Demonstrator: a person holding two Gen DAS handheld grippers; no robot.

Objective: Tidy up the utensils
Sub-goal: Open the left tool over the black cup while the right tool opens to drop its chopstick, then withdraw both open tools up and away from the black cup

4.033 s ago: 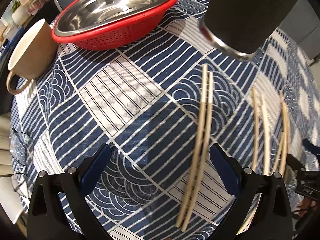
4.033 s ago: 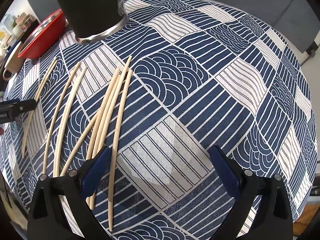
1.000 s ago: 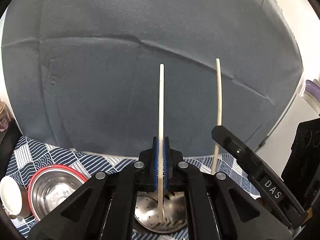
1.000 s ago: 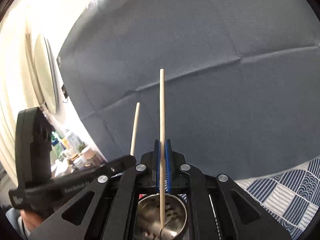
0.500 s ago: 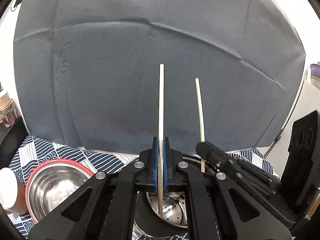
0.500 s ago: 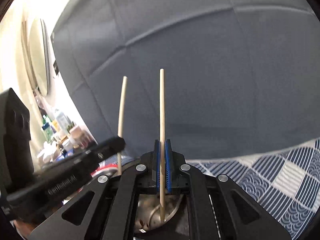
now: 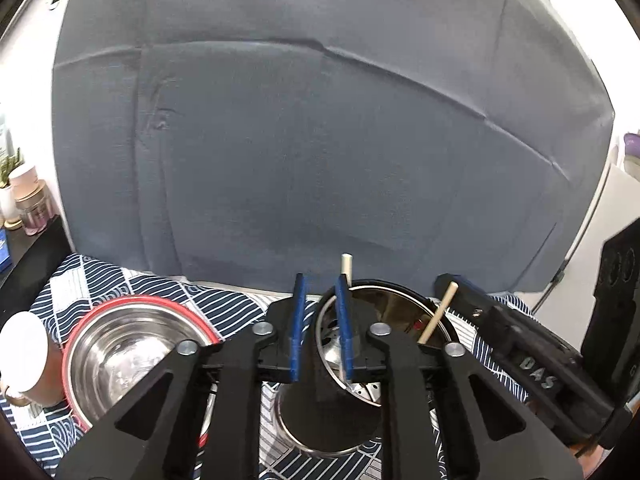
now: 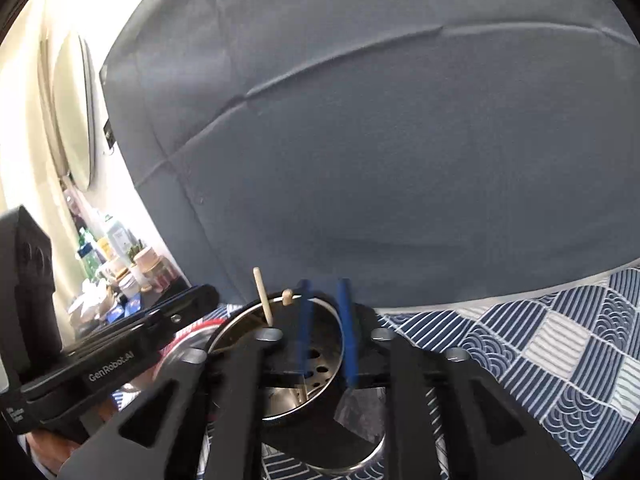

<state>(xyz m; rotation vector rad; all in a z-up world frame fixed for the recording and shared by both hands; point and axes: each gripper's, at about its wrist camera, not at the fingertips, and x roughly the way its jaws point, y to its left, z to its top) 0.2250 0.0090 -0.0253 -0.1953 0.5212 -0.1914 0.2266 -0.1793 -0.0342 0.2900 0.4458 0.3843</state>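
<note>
Left gripper, right gripper: jaws just parted, narrowly open, nothing between. Two chopsticks lean inside black holder on patterned cloth; red-rimmed bowl beside.

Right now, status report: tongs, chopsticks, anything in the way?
Left tongs and right tongs just opened, nothing between them. Two chopsticks stand in the black holder. Nothing blocking.

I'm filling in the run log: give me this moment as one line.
step: chopsticks dropped in holder | left hand-held gripper: jaws just opening, empty | right hand-held gripper: jaws just opening, empty | chopsticks: leaning inside
</note>
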